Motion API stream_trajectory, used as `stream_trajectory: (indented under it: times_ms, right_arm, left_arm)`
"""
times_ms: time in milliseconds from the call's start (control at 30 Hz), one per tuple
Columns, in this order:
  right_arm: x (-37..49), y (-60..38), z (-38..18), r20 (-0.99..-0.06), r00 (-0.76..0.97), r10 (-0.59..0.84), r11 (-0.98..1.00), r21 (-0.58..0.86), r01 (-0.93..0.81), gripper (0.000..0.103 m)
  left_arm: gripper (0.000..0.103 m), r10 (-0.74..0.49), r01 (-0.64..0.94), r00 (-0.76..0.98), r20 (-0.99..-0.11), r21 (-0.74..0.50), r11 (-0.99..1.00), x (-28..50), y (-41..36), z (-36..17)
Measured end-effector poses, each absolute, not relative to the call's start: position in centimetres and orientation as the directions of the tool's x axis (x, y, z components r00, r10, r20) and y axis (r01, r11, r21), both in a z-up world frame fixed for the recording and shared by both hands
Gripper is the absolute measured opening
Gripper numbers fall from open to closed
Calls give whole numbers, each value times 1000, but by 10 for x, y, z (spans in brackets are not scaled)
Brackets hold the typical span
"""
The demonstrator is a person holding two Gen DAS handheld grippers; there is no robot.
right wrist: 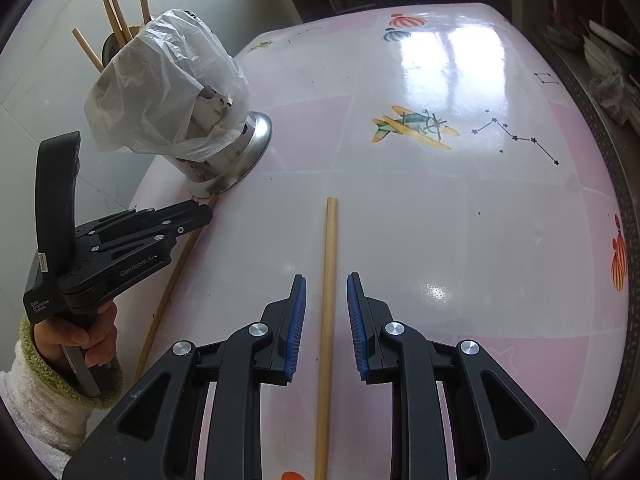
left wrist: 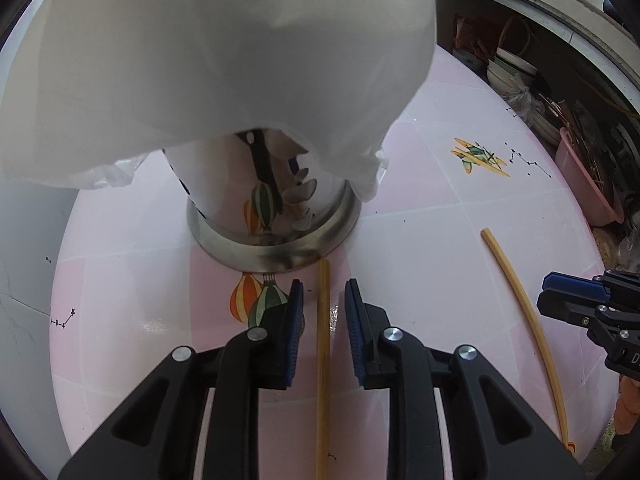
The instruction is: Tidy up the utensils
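A steel utensil holder (left wrist: pixel 276 216) draped with a white plastic bag (left wrist: pixel 216 52) stands on the pink table; in the right wrist view the steel utensil holder (right wrist: pixel 236 148) holds several chopsticks (right wrist: pixel 116 16). One wooden chopstick (left wrist: pixel 323 360) lies flat between the fingers of my open left gripper (left wrist: pixel 323 300), its tip at the holder's base. A second chopstick (right wrist: pixel 327 300) lies between the fingers of my open right gripper (right wrist: pixel 326 292). Neither gripper touches its chopstick. The second chopstick (left wrist: pixel 524 320) and right gripper (left wrist: pixel 576 300) show at right in the left wrist view; the left gripper (right wrist: pixel 200 212) shows at left in the right wrist view.
The table (right wrist: pixel 440 208) has airplane and balloon prints. Beyond its right edge stand stacked bowls (left wrist: pixel 512 72) and a pink basin (left wrist: pixel 588 184) on a cluttered shelf. A tiled wall (right wrist: pixel 40 60) is behind the holder.
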State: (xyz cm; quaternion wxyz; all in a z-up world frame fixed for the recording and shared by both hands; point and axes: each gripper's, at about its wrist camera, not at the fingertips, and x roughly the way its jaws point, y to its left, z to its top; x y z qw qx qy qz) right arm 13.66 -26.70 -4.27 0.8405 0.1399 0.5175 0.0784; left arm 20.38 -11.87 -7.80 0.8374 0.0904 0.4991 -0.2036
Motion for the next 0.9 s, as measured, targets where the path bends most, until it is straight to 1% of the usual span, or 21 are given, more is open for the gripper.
stream_trajectory:
  times_ms: [100, 133, 267, 467, 733, 833, 900]
  right_arm:
    - [141, -266, -42, -846, 458, 271, 951, 308, 6, 22]
    - [143, -266, -43, -846, 459, 272, 952, 307, 3, 22]
    - [154, -262, -43, -843, 468, 266, 957, 291, -20, 22]
    - [171, -248, -49, -861, 466, 204, 977, 205, -48, 22]
    - [179, -227, -56, -880, 467, 82, 995, 47, -86, 14]
    - [177, -223, -56, -879, 474, 48, 995, 2, -97, 7]
    - [180, -216, -57, -879, 475, 31, 996, -15, -92, 5]
  left_arm:
    - [7, -225, 429, 450, -864, -12, 903, 201, -119, -79]
    - [6, -222, 425, 453, -864, -10, 905, 202, -118, -79]
    - [5, -243, 404, 446, -861, -48, 913, 205, -110, -76]
    - [5, -295, 395, 486, -822, -94, 914, 196, -93, -50]
    - [5, -390, 409, 559, -732, -165, 897, 176, -65, -2]
    - [5, -410, 413, 587, -698, -177, 893, 167, -60, 14]
    - [5, -417, 416, 607, -676, -177, 892, 161, -57, 23]
